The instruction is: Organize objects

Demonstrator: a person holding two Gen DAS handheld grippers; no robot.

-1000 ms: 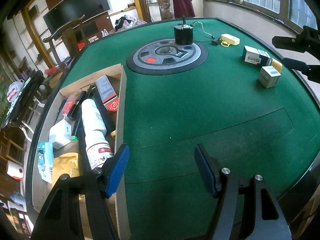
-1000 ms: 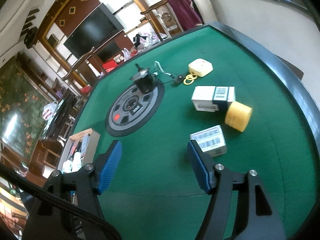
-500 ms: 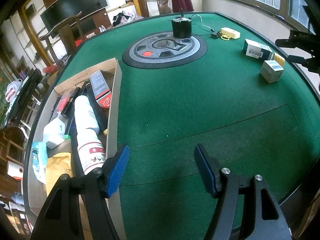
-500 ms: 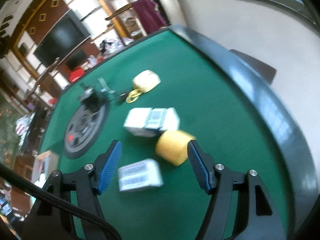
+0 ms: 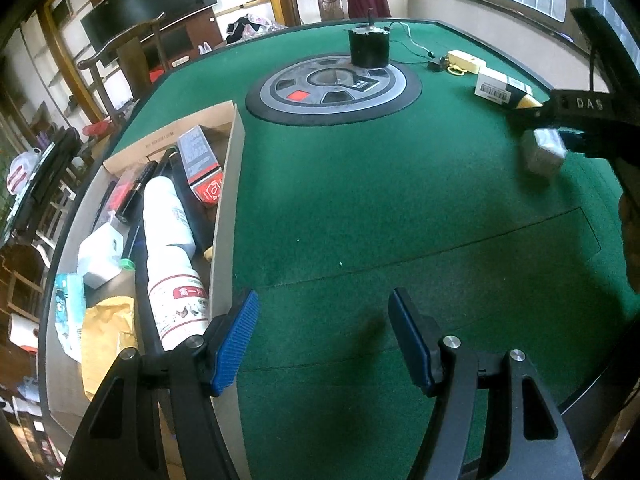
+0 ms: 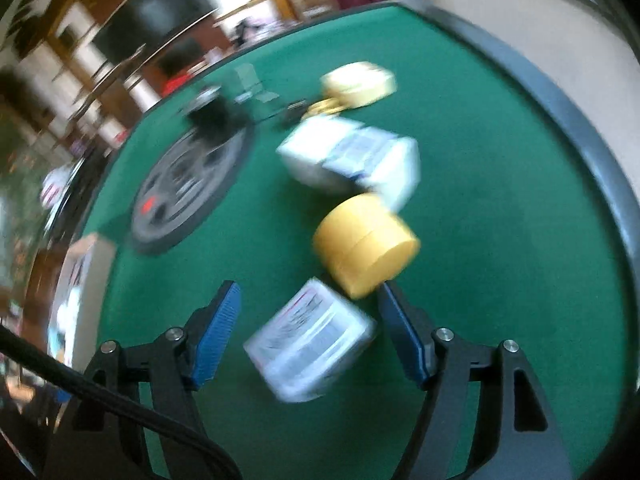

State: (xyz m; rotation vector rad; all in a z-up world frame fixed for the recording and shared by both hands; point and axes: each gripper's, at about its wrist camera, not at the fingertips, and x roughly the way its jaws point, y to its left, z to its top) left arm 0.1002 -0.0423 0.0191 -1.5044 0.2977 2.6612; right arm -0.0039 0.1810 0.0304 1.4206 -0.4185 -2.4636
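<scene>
Green felt (image 6: 500,200) bears a small white box (image 6: 308,340) between the right claw's (image 6: 308,334) opening, untouching pads.

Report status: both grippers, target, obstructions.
Left gripper open, empty, beside cardboard box. Right gripper opening around small white box, not gripped. Yellow tub crowds right finger.

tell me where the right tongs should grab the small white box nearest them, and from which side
Take the small white box across its two short side faces, coming down from above. It lies flat on the green felt with its printed face up, and already sits between the opening right tongs, untouched. Keep the right-hand finger clear of the yellow cylinder, close beside the box's far corner.
</scene>
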